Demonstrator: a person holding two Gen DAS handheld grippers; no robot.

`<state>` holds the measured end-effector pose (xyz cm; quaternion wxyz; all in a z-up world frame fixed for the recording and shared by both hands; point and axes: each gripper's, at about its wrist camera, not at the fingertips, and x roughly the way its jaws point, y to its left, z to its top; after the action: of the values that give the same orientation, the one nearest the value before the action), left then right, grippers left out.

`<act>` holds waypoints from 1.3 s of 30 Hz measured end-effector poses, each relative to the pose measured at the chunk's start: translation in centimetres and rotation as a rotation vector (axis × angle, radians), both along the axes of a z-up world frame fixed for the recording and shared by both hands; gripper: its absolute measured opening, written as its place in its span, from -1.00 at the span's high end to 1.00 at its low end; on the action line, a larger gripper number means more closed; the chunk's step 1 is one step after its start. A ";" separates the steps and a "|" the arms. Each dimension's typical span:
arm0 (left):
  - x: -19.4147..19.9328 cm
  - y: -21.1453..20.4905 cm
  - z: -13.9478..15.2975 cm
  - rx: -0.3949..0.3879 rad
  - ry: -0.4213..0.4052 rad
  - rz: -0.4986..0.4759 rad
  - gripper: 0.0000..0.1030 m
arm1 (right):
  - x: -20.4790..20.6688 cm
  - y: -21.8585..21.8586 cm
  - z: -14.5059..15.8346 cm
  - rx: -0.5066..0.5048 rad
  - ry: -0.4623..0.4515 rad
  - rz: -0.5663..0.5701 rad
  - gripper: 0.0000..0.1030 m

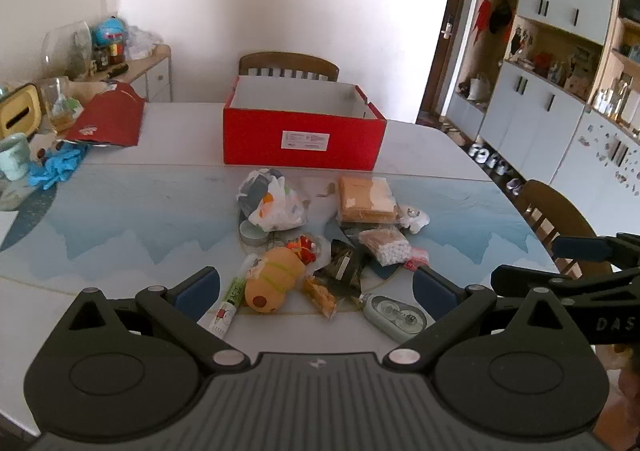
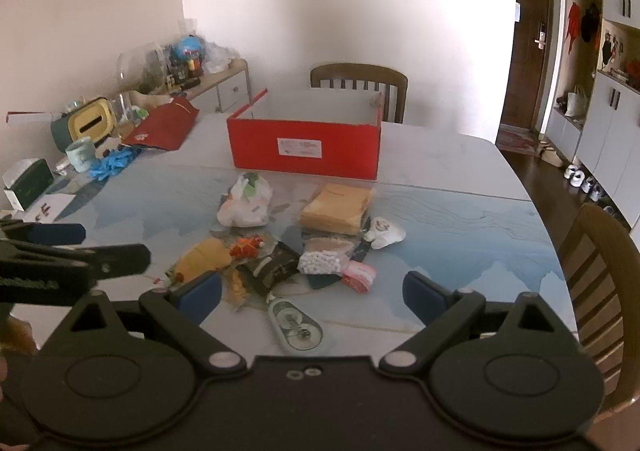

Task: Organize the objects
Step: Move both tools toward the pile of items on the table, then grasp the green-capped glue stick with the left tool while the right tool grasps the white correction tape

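Note:
An open red box (image 1: 302, 137) (image 2: 306, 149) stands at the table's far middle, nothing visible inside. In front of it lies a heap: a white plastic bag (image 1: 272, 205) (image 2: 246, 203), a tan packet (image 1: 366, 199) (image 2: 336, 209), a bag of white pellets (image 1: 386, 247) (image 2: 320, 261), a dark foil pack (image 1: 342, 267) (image 2: 274, 267), an orange plush toy (image 1: 272, 281) (image 2: 204, 257), a glue tube (image 1: 228, 303), a grey-green tape case (image 1: 396, 315) (image 2: 294, 325). My left gripper (image 1: 316, 289) is open, hovering just short of the heap. My right gripper (image 2: 312, 297) is open too, over the tape case.
A red lid (image 1: 110, 119) (image 2: 164, 127), blue gloves (image 1: 58, 167) (image 2: 112, 163), a mug (image 2: 80, 155) and jars crowd the table's left side. Wooden chairs stand behind the box (image 1: 288, 65) and at the right edge (image 2: 604, 283). Cabinets (image 1: 560, 91) line the right wall.

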<state>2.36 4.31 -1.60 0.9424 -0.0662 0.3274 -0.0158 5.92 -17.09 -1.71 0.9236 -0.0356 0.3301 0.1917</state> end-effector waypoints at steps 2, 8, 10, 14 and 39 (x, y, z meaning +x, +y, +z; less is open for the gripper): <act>0.3 0.4 -0.5 0.004 -0.008 0.002 -1.00 | 0.6 0.1 -0.6 -0.016 0.009 0.000 -0.89; 1.9 0.9 -2.7 0.082 0.026 -0.030 -1.00 | 2.3 0.6 -2.7 -0.040 0.058 0.010 -0.89; 2.5 1.3 -3.5 0.085 0.041 -0.041 -1.00 | 2.7 0.8 -3.4 -0.057 0.067 0.015 -0.89; 3.4 1.7 -4.8 0.120 0.037 -0.054 -1.00 | 3.6 1.0 -4.7 -0.078 0.099 0.022 -0.89; 8.3 6.5 -12.8 0.119 0.275 -0.087 -0.42 | 7.8 3.9 -12.2 -0.169 0.280 0.149 -0.52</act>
<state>10.64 10.83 -14.43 0.8894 0.0023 0.4563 -0.0283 13.77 -13.17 -13.96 0.8455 -0.1104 0.4670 0.2341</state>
